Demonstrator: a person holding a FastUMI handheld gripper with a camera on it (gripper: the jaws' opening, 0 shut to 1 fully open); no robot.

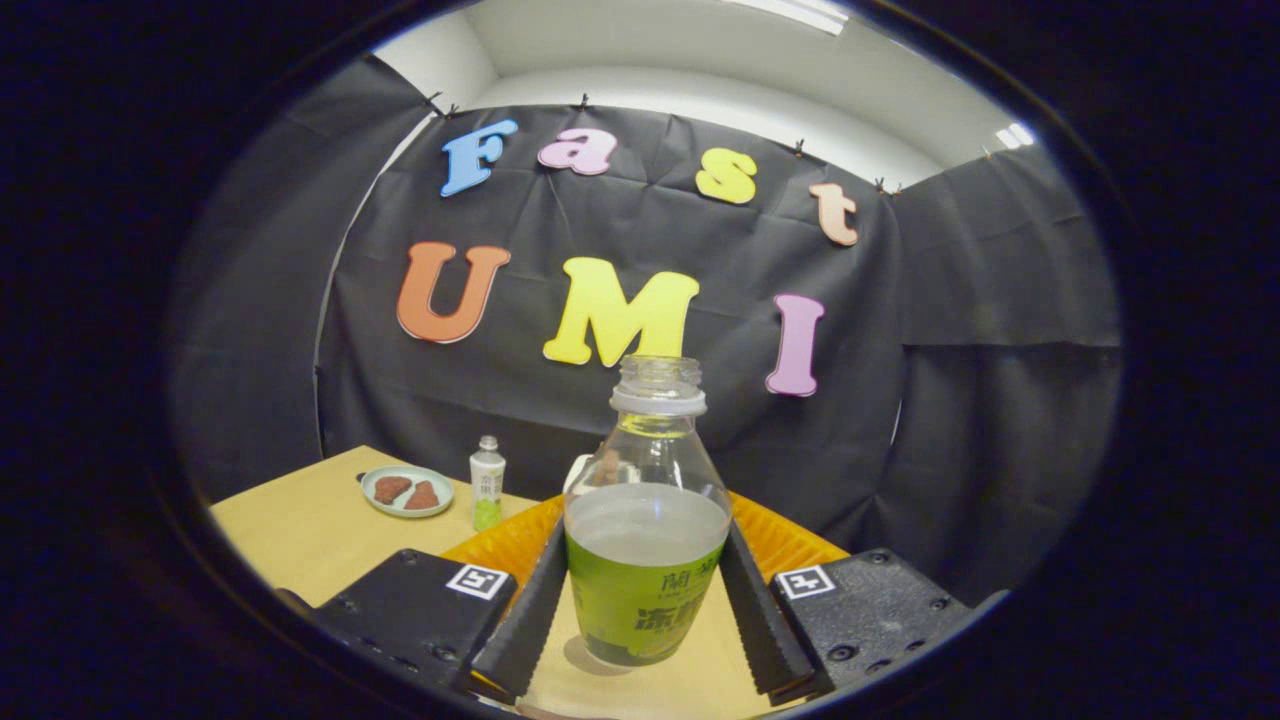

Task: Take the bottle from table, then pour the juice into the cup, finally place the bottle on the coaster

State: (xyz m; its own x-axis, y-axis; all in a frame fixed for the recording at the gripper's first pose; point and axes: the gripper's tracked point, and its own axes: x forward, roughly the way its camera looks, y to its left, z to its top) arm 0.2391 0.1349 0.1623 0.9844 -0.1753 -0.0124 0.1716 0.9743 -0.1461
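Note:
A clear, uncapped plastic bottle (645, 520) with a green label and pale juice up to its shoulder stands upright between my fingers. My gripper (645, 535) is shut on it, with both fingertips (548, 590) pressing against its sides at label height. A small shadow lies under its base on the table. Just beyond the bottle lies an orange ribbed round coaster (790, 545), partly hidden by the bottle and the fingers. A pale cup (578, 470) peeks out behind the bottle's left shoulder, mostly hidden.
The tan wooden table (300, 530) stretches back to the left. Near its far edge sit a small pale green plate (407, 491) holding two brown pieces and a small capped bottle (487, 483) beside it. Black cloth walls close off the back and right.

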